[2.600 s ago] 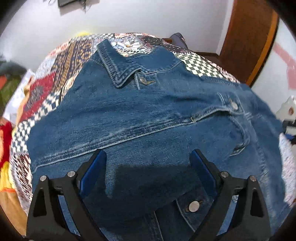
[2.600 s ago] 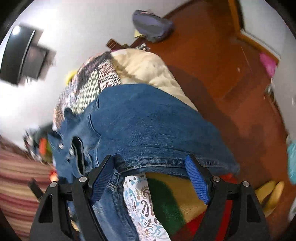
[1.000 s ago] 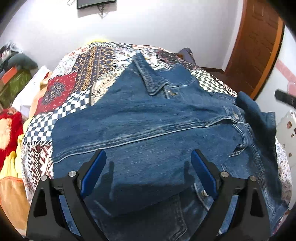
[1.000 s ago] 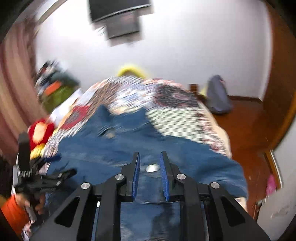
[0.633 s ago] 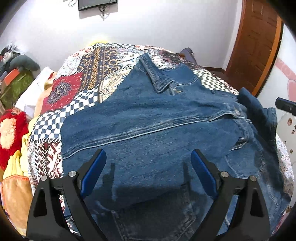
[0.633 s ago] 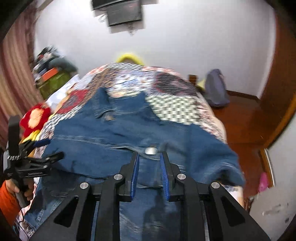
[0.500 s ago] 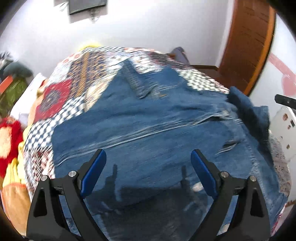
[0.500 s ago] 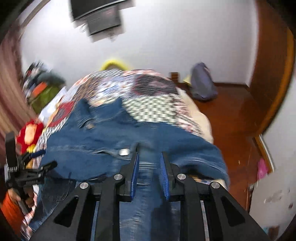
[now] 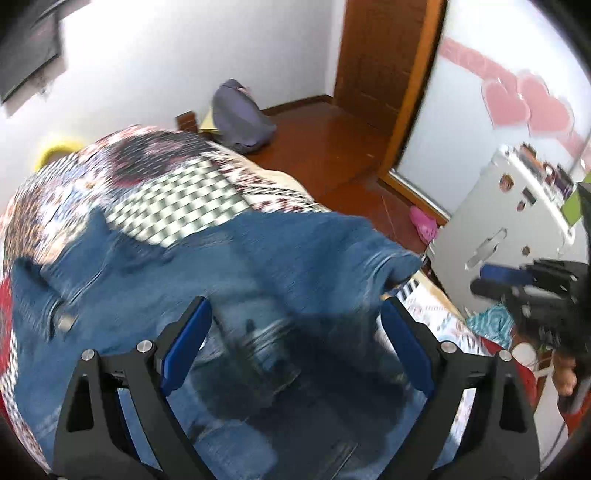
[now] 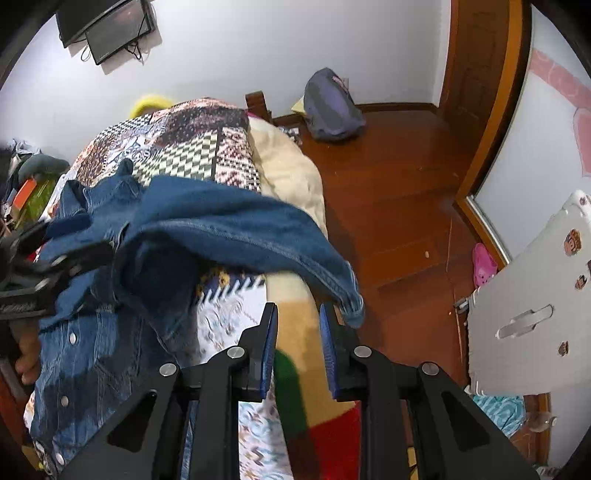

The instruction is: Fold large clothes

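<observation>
In the right wrist view the right gripper point(image 10: 297, 325) has its jaws drawn close together with only a narrow gap, and nothing sits between the blue pads; below them lie the bedspread's pale, green and red patches. Just past its tips, the denim jacket point(image 10: 221, 225) lies on the bed point(image 10: 291, 173), one sleeve draped toward the bed's right edge with its cuff hanging just beside the right pad. In the left wrist view the left gripper point(image 9: 295, 332) hangs over the jacket point(image 9: 229, 258) with its jaws spread wide, gripping nothing; the picture is blurred. The patchwork bedspread point(image 10: 192, 144) shows beyond the jacket's collar. Farther off, a grey backpack point(image 10: 332, 107) sits on the wooden floor point(image 10: 399, 184) by the white wall, a pink shoe point(image 10: 484, 264) lies near the door frame on the right, and a dark screen point(image 10: 110, 26) hangs on the far wall.
</observation>
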### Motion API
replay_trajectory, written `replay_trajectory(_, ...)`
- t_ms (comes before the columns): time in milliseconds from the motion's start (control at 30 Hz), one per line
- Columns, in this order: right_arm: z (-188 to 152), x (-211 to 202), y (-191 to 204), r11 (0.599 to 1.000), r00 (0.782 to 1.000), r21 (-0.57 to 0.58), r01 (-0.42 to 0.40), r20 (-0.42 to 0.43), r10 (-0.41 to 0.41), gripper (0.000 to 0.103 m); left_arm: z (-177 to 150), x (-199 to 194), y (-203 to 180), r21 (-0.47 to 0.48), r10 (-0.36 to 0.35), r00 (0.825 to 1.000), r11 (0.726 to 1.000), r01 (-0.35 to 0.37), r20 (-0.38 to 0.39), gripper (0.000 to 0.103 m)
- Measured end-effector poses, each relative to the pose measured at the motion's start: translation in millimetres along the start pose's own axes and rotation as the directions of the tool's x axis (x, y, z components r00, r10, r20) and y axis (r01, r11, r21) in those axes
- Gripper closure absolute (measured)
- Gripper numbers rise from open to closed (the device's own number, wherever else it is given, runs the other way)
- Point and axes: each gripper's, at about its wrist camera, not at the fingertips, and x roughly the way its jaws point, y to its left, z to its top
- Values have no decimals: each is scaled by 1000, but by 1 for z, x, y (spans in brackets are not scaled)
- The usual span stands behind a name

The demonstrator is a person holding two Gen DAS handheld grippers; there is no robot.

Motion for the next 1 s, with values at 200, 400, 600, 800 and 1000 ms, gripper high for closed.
replay_trajectory(200, -8, 3, -14, 999, 999, 27, -31, -10, 31, 84, 9, 41, -46, 167, 173, 985, 972, -168, -15, 36)
replay_trajectory(400, -10, 17, -19, 995, 997, 82, -60, -43, 64, 84, 7, 51, -55, 171, 301, 953, 938, -303, 42, 86)
replay_trajectory(600, -5, 29, -9, 982, 987, 124, -141, -61, 149, 84, 13, 8, -29, 62, 226, 970, 971, -231, 85, 89)
replay_trajectory(800, 3, 35, 22, 977, 978, 88, -193, -60, 198, 84, -21, -22, 32, -46, 240, 970, 970, -238, 47, 90)
replay_trajectory(1000, 8, 36, 73, 980, 981, -64, -188, -67, 184, 84, -80, -30, 79, -150, 224, 974, 962, -227, -40, 90)
